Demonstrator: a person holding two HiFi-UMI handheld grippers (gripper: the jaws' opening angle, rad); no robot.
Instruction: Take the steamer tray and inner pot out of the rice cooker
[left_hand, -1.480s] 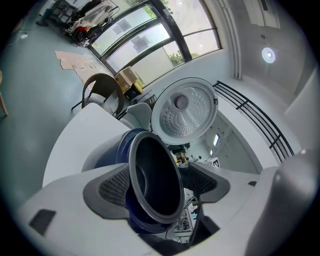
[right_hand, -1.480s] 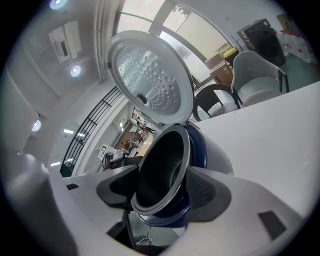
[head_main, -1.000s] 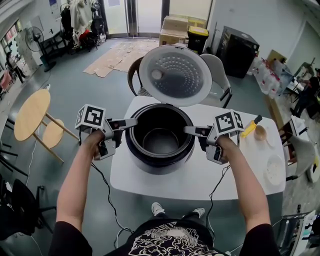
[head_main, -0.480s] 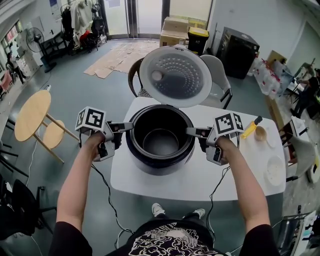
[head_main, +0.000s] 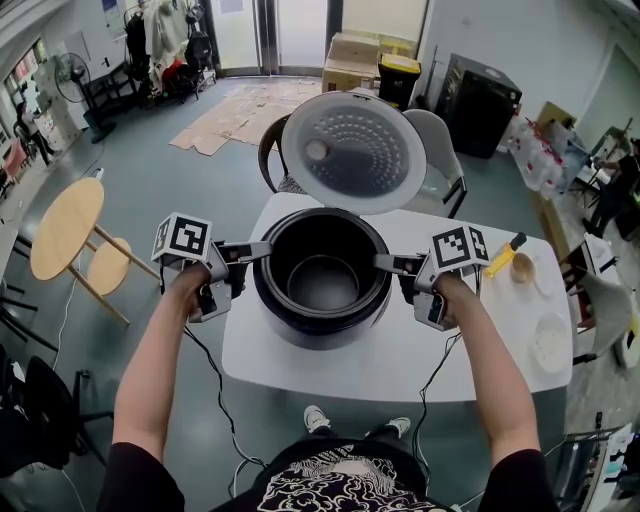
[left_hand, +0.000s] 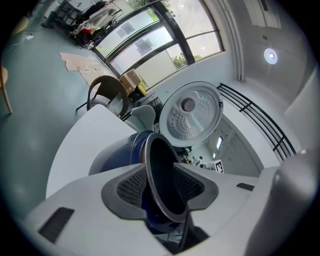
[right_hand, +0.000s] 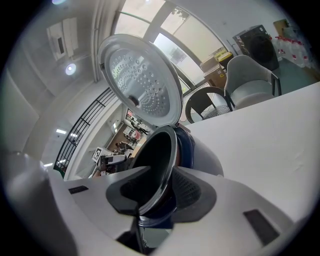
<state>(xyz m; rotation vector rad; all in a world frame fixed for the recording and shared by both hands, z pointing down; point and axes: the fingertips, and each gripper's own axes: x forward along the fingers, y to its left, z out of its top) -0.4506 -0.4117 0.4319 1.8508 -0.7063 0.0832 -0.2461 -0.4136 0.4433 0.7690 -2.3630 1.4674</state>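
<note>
Right gripper (right_hand: 157, 192): my fingers pinch the rim of the inner pot (head_main: 322, 282), one inside, one outside. Left gripper (left_hand: 161, 190): my fingers straddle the opposite rim, slack (they have just been opening). The pot sits in the rice cooker (head_main: 320, 328).

Grey floor (head_main: 150, 170) with flattened cardboard (head_main: 240, 110) before glass doors (head_main: 275, 35) — a round wooden table (head_main: 65, 228) at left, a pale chair (head_main: 440, 150) behind the white table (head_main: 400, 360), boxes (head_main: 355, 50) by the wall
</note>
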